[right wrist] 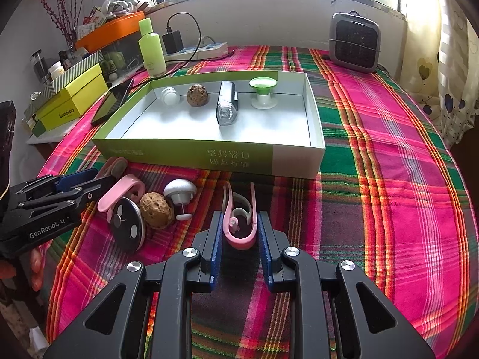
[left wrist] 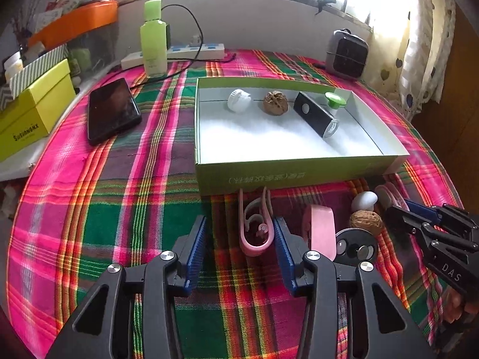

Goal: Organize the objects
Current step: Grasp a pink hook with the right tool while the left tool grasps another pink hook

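Box (right wrist: 209,149): holding white cap (right wrist: 170,97), walnut (right wrist: 197,95), black torch (right wrist: 226,104), green knob (right wrist: 263,91).
Right hand-held gripper (right wrist: 239,221): clenching U-shaped pink clip (right wrist: 236,236).
Left hand-held gripper (left wrist: 239,230): standing released around second pink clip (left wrist: 257,240).

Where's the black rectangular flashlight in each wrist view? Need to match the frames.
Left wrist: black rectangular flashlight lies inside the green cardboard box, right of centre, upper half.
Right wrist: flashlight in the box, just left of centre, lens toward the camera.
Shared landmark: grey boxy heater at the table's far right.
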The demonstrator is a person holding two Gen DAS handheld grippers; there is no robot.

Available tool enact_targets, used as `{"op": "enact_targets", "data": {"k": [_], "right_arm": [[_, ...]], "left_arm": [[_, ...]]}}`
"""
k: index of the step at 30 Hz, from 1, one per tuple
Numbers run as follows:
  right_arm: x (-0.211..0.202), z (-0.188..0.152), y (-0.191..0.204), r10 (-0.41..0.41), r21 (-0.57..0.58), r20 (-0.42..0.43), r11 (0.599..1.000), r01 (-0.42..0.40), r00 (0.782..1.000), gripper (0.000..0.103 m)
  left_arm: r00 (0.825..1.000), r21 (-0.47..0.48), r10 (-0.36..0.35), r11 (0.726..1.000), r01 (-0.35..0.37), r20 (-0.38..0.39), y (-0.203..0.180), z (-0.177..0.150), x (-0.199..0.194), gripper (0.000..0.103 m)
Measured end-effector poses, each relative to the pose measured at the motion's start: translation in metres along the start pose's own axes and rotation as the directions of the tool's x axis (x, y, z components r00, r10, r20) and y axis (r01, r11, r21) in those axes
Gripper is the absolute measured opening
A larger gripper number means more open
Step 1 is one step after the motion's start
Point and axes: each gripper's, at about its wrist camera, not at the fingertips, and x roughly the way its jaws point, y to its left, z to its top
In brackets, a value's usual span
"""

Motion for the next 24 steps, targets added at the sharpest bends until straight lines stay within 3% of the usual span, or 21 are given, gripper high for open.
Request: {"op": "enact_targets", "data": {"k": [15,24], "right_arm": [[0.007,0.006,0.005,-0.027,-0.039,-0.005,0.999,0.026,1.0,0.031],[0.008,0.008,0.005,-0.038,-0.04,-0.004,0.999,0.038,0.999,0.031]], "left_arm": [[1.0,-0.001,0.011,1.0,-0.011,0.005,0.0,0.011,0.009,0.041],[0.999,-0.003,0.036,0.999,-0.036,0.008,0.003,0.013,0.01,0.027]]}}
